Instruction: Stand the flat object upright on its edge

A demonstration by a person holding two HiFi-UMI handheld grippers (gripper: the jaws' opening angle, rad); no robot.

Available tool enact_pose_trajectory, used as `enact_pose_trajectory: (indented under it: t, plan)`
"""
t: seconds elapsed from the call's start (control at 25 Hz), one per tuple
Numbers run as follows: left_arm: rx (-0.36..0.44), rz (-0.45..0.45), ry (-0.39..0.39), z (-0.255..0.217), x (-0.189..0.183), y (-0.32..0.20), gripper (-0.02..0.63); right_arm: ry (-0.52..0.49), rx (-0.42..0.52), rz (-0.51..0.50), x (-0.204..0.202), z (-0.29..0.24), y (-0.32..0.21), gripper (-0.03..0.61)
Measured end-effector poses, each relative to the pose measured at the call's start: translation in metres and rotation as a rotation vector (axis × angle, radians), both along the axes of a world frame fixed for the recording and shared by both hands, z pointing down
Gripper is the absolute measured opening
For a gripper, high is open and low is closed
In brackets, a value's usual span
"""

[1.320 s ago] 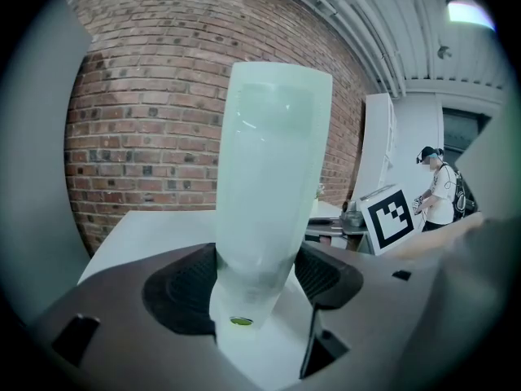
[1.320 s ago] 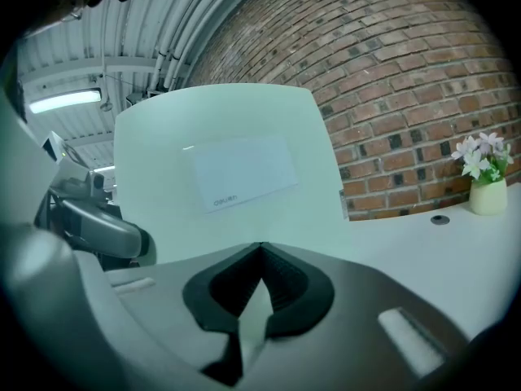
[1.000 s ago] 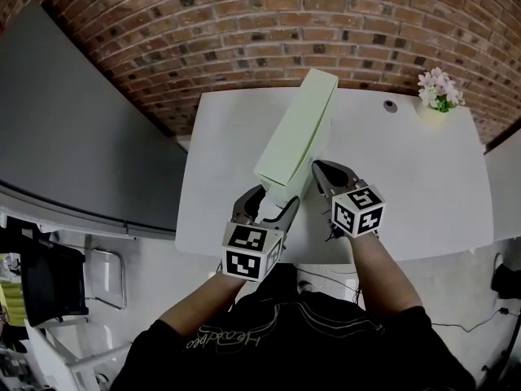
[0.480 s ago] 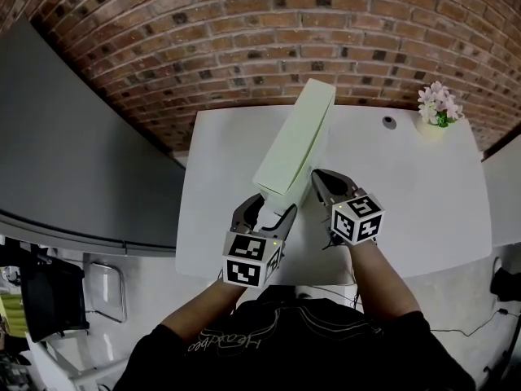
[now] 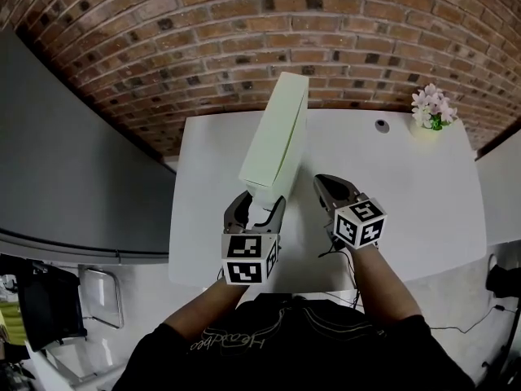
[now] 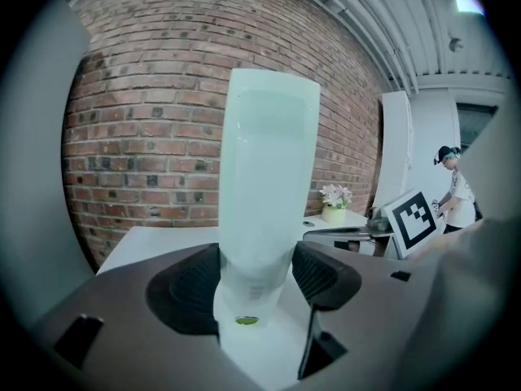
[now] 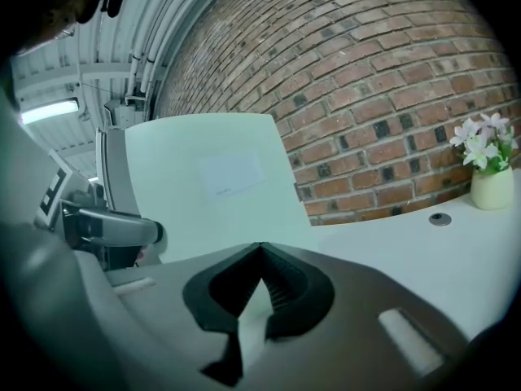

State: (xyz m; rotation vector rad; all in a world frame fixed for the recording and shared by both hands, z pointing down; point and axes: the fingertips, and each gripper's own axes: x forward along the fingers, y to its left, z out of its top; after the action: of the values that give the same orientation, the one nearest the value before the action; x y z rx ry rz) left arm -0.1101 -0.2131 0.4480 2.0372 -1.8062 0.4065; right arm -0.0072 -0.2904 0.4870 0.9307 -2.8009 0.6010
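The left claw (image 5: 259, 206) (image 6: 256, 275) stood wide, its pads clamped on the near end of the pale green box (image 5: 277, 141) (image 6: 264, 177) (image 7: 212, 177), which stood on its long edge at the table's (image 5: 391, 186) near left and ran toward the far brick wall (image 5: 244, 39). The right claw (image 5: 320, 181) (image 7: 259, 255) was pressed together on nothing, just right of the box's broad face. A pot of flowers (image 5: 430, 108) (image 7: 487, 165) sat well apart at the far right.

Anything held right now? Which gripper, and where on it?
Left gripper grips the box at its near end, jaws across its thin width. Right gripper is shut on nothing.
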Motion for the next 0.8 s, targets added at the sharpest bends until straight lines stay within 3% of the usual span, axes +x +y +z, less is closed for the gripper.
enact_pose_trajectory:
  t: [0.8]
  plan:
    - [0.056,-0.229,-0.001,0.001,-0.016,-0.056,0.282,0.05,-0.034,0.101,0.073,0.015,0.018,0.005]
